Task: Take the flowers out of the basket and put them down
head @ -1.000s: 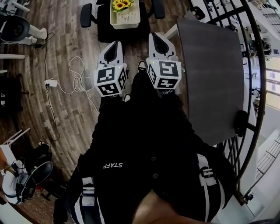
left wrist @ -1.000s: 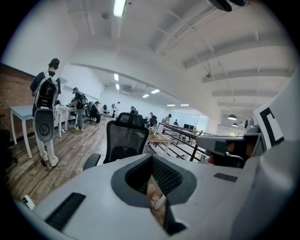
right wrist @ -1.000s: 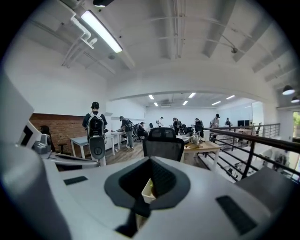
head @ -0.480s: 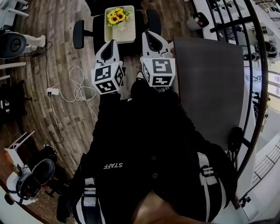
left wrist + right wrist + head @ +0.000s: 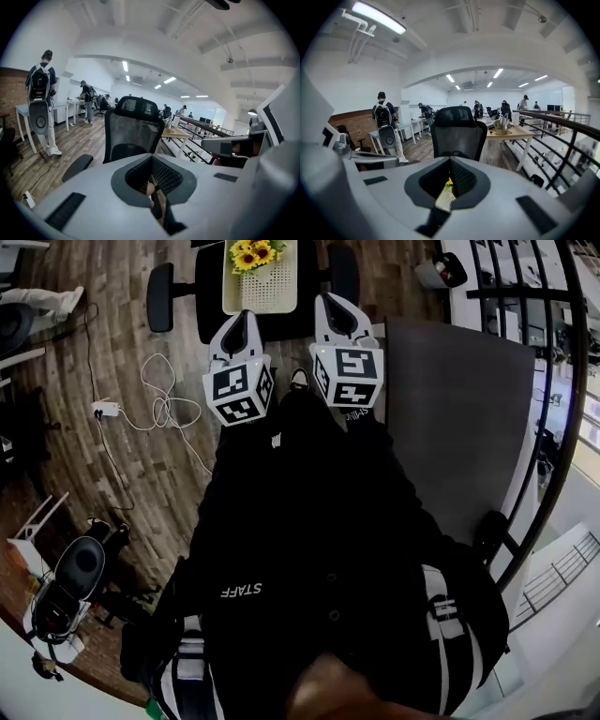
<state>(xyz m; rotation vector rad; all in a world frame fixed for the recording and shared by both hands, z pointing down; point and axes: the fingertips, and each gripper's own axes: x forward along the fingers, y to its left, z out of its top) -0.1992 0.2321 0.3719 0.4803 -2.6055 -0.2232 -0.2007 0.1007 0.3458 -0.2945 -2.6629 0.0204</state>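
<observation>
A white perforated basket rests on the seat of a black office chair, with yellow sunflowers at its far end. My left gripper and right gripper hover side by side just short of the basket, both shut and holding nothing. In the left gripper view the gripper points at the chair's backrest. Below the shut right gripper, a slit between its jaws shows a strip of the basket and a flower.
A grey table stands at my right, with a black railing beyond it. White cable and a power adapter lie on the wooden floor at left. The chair's armrests flank the basket. People stand at desks in the background.
The chair and basket have shifted up in the head view, the basket now just ahead of the gripper tips. Both grippers stay shut and side by side.
</observation>
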